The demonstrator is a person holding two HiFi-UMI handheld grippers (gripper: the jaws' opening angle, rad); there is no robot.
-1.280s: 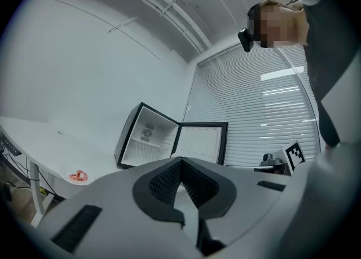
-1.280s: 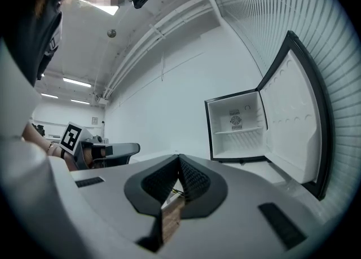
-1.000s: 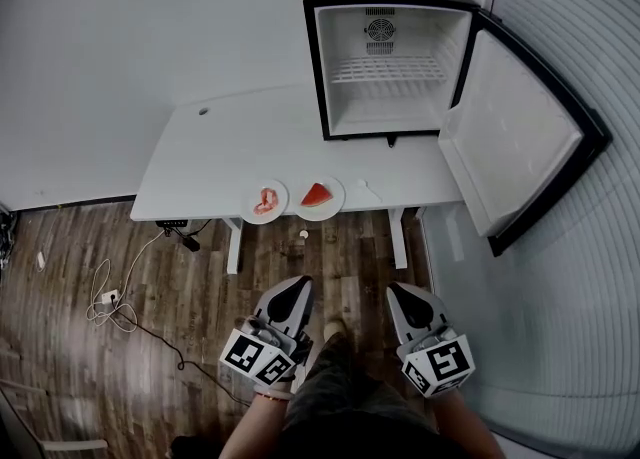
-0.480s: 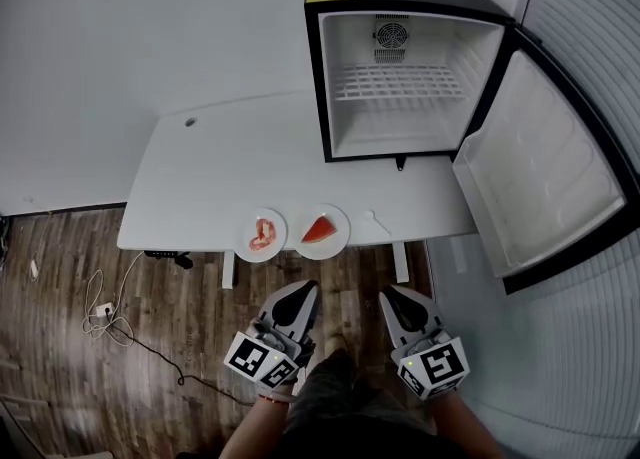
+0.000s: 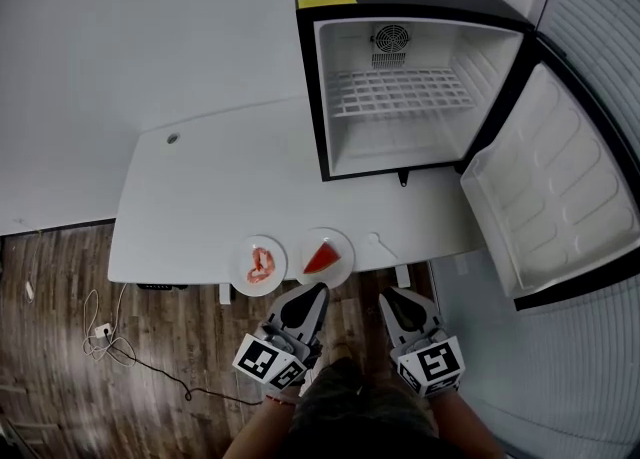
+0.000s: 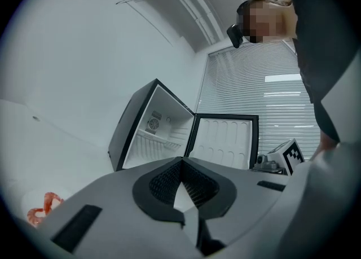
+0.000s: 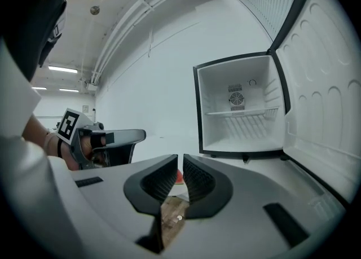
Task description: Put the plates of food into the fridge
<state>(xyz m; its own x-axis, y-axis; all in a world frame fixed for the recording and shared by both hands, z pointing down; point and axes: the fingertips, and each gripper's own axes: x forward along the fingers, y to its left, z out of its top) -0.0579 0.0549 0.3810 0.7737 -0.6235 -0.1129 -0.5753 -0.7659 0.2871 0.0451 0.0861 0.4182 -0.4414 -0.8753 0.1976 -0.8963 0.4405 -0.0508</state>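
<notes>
Two white plates sit at the white table's front edge: one with pink food (image 5: pixel 260 264), one with a red watermelon slice (image 5: pixel 322 257). The black mini fridge (image 5: pixel 400 97) stands on the table at the back right, its door (image 5: pixel 560 207) swung wide and its wire shelf bare. My left gripper (image 5: pixel 316 291) hangs just in front of the watermelon plate, jaws shut and empty. My right gripper (image 5: pixel 386 298) is beside it to the right, also shut on nothing. The pink food (image 6: pixel 42 213) shows low left in the left gripper view, where the left gripper (image 6: pixel 181 160) points at the fridge (image 6: pixel 158 128).
A small white object (image 5: pixel 376 242) lies on the table right of the plates. Wooden floor with a cable and power strip (image 5: pixel 100 329) lies to the left below the table (image 5: pixel 200 187). White blinds (image 5: pixel 600 7) line the right side. The open door juts past the table's right edge.
Both grippers have moved forward toward the table's front edge and the plates, which now lie closer. The fridge looms larger in view. The jaws stay shut.
</notes>
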